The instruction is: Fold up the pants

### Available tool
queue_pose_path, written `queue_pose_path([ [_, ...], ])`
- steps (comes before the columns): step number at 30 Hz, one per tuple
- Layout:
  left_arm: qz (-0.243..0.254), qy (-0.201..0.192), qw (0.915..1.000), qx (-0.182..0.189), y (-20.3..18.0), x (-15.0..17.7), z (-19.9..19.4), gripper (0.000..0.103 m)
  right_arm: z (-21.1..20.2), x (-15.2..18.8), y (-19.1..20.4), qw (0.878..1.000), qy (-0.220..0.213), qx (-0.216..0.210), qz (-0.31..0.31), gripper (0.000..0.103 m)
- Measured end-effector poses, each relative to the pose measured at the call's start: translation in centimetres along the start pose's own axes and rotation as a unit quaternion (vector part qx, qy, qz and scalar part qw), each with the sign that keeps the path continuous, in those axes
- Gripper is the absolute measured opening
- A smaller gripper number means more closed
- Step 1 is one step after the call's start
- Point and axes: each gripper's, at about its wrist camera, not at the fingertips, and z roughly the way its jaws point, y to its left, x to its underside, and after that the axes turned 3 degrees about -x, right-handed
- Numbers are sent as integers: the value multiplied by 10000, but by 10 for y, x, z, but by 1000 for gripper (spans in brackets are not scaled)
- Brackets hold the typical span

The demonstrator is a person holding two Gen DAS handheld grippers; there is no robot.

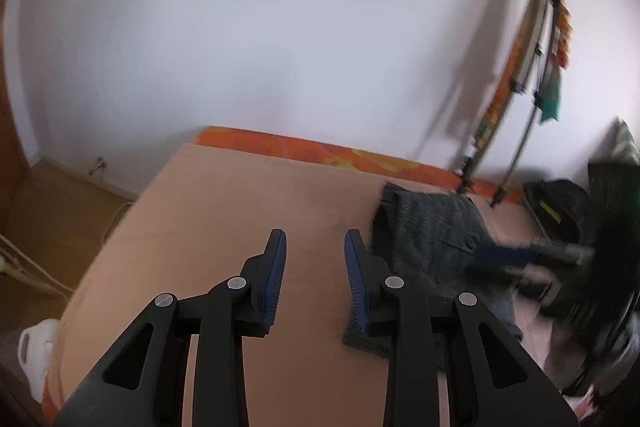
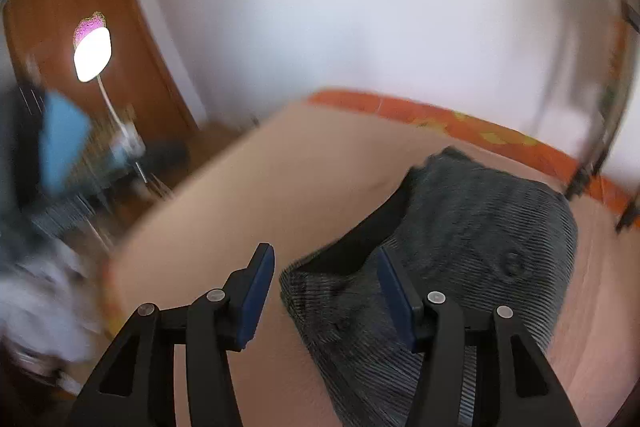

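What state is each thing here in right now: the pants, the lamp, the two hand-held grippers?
Pants: gray, partly folded, lying on the tan surface.
Lamp: switched on.
Left hand-held gripper: open, nothing between its pads.
Right hand-held gripper: open above the pants' edge, gripping nothing.

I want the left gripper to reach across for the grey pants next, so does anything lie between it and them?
Nothing visible does. The left gripper hangs with its jaws apart over bare bed surface, and the grey pants lie just to its right. The right gripper, blurred, comes in over the pants from the far side.
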Motion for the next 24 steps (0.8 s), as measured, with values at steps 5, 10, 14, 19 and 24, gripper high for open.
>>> queue_pose_path([
  [5,402,278,9969,609,-40,11,13,29,-40,-1,-62,9951,-403,5,899,57],
  [10,1077,714,9869,965,-85,34,40,29,-32,0,-102,9932,-238,498,1025,43],
  [14,1300,1069,9823,823,-91,47,64,29,-13,-10,-120,9943,8,589,883,43],
  [19,1516,1358,9790,154,-77,60,88,33,26,-15,-130,9943,400,673,718,43],
  [24,1394,1419,9800,10,-66,60,99,45,61,-18,-143,9915,661,788,801,41],
])
